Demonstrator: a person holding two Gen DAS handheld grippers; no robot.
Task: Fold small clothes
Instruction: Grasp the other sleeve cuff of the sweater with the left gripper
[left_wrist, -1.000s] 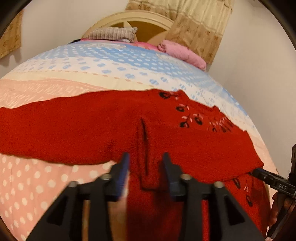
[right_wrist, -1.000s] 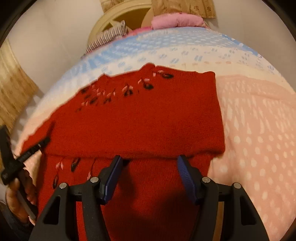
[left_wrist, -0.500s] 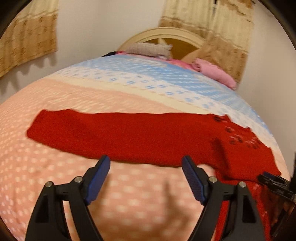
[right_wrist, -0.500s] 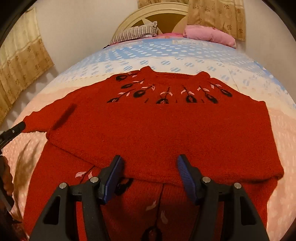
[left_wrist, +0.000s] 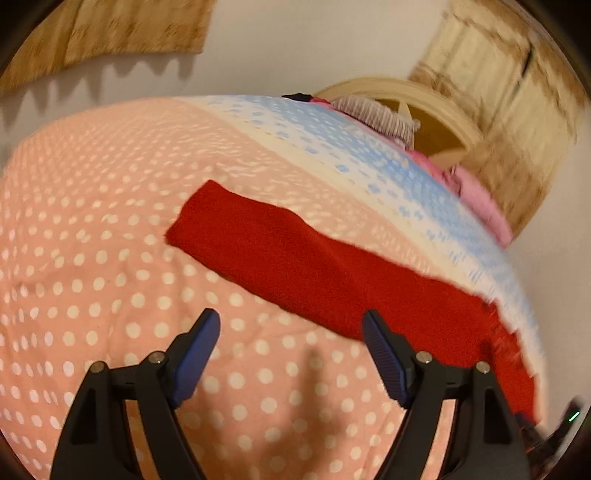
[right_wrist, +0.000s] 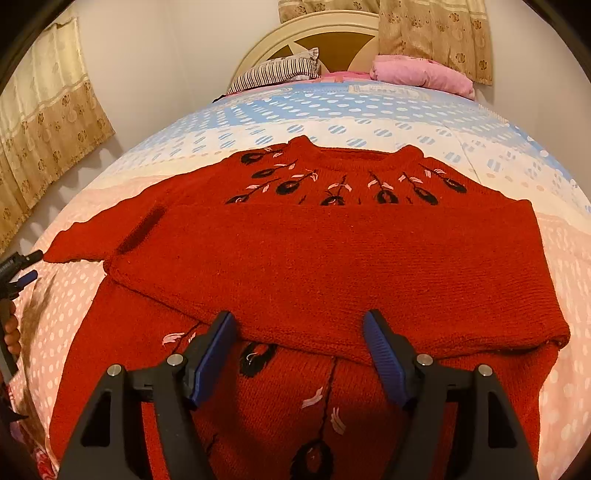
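Observation:
A red knitted sweater (right_wrist: 332, 258) with black and pink flowers lies flat on the bed, one sleeve folded across its chest. Its other sleeve (left_wrist: 295, 258) stretches straight out over the pink dotted bedspread (left_wrist: 92, 277). My left gripper (left_wrist: 291, 332) hovers open just short of that sleeve, with only bedspread between its blue pads. It also shows at the left edge of the right wrist view as the left gripper (right_wrist: 18, 273), near the sleeve's cuff. My right gripper (right_wrist: 299, 332) is over the folded sleeve's lower edge. Its jaws are opening and the pads do not press the knit.
A cream headboard (right_wrist: 332, 33), a striped pillow (right_wrist: 277, 72) and a pink bundle (right_wrist: 421, 72) are at the bed's far end. Curtains (right_wrist: 40, 122) hang on the walls. A hand (right_wrist: 11, 332) holds the left gripper at the bed's left side.
My left gripper let go of the red fold, opened wide and swung left along the outstretched sleeve. The right gripper turned to face the sweater squarely and its jaws widened.

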